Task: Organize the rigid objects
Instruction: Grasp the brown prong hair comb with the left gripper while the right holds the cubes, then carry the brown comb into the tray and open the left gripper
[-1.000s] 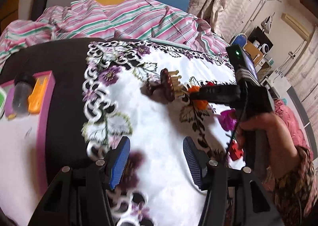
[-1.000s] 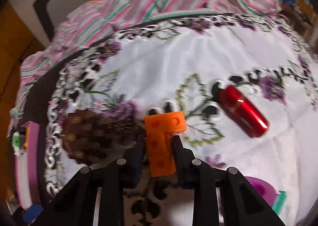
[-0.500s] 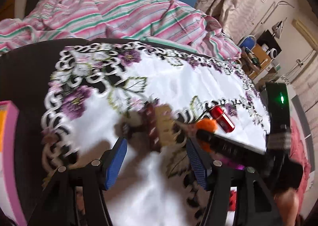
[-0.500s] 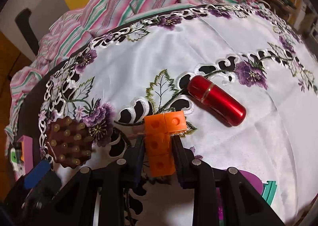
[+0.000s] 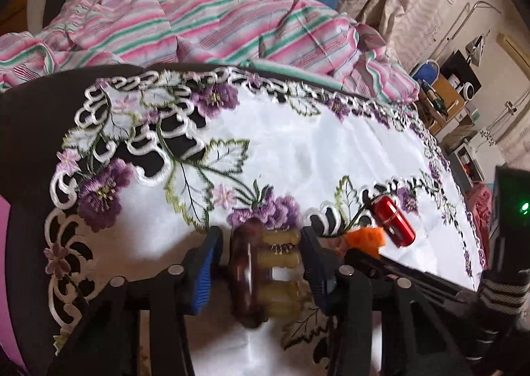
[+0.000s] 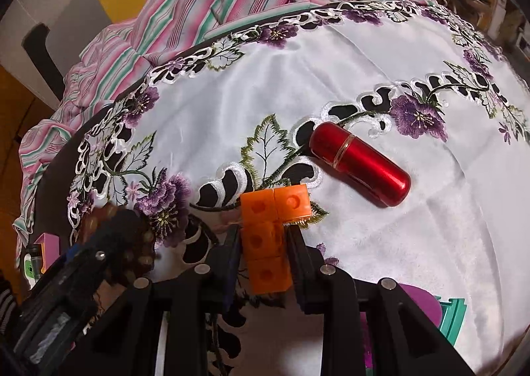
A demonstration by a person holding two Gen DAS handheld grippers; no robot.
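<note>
Left wrist view shows the left tongs with their jaws just closing around a brown hair clip; its yellowish teeth touch the right blue pad, while a sliver of gap shows at the left pad, so a firm grip cannot be told. That clip lies on the embroidered white cloth covering the counter. Right wrist view shows the right tongs clenched on an orange block piece, low over the cloth. Just beyond it lies a red capsule-shaped case, apart from the block.
</note>
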